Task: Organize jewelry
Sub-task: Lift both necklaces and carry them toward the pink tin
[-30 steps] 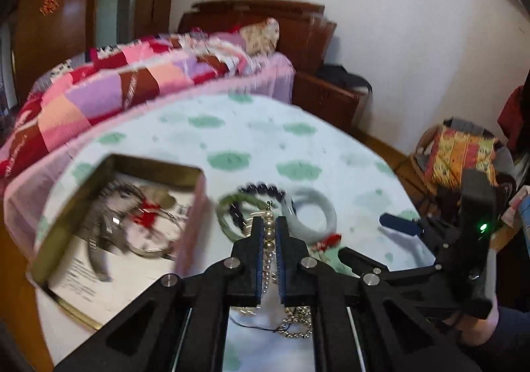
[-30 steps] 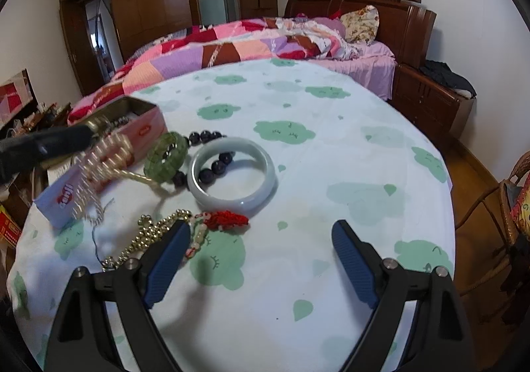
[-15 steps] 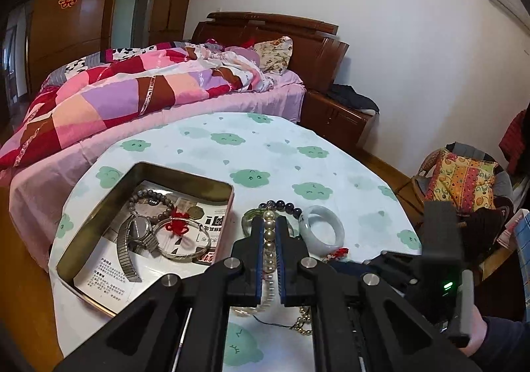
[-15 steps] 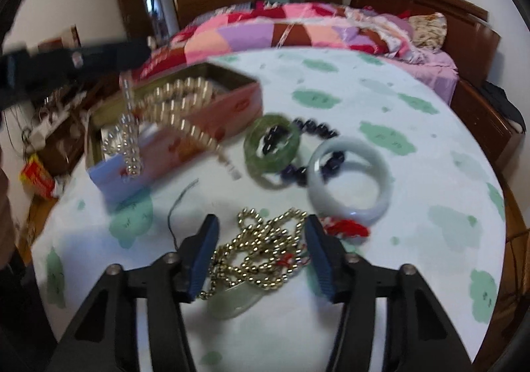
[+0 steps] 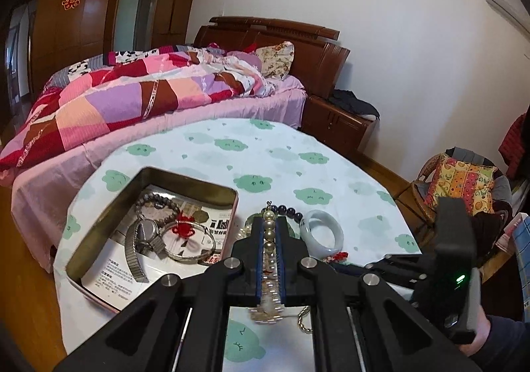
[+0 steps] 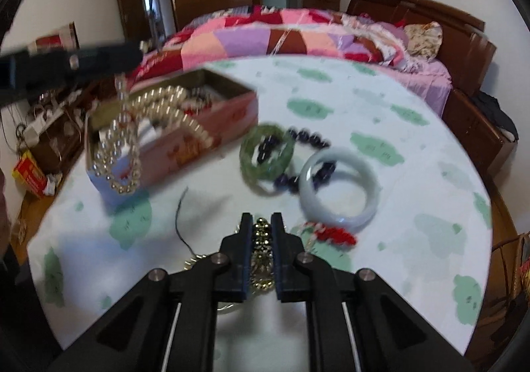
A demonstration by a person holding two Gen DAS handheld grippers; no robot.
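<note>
Left gripper (image 5: 271, 241): jaws nearly together, clamped on a pearl strand (image 6: 145, 133) of round, cream, glossy beads; the strand hangs in loops beneath it, above the near wall of the tin (image 5: 109, 221), as the right view shows. Right gripper (image 6: 261, 236): jaws have just been closing and now pinch a gold bead chain (image 6: 262, 259), small metallic beads bunched between the blue pads, the rest lying on the desk (image 6: 381, 127) beneath. Tin: rectangular, rounded corners, brassy inside, pink outside, printed paper on its floor; it holds a metal-band watch (image 5: 144, 239), a thin silver bangle (image 5: 190, 246) with a red knot and a grey bead bracelet (image 5: 157, 203). On the desk just beside the tin: a mottled green bangle (image 6: 266, 153), a string of dark round beads (image 6: 308, 140) passing under it, and a pale, smooth, thick bangle (image 6: 339, 188) touching those beads. A red knotted tassel (image 6: 331, 234) lies near the right gripper's tip, a thin dark thread (image 6: 180, 216) to its left. Desk cover: white cloth with green blobs. Both grippers point downward, the left above and across from the right; a hand (image 5: 480, 337) in a dark sleeve grips the right tool's handle.
</note>
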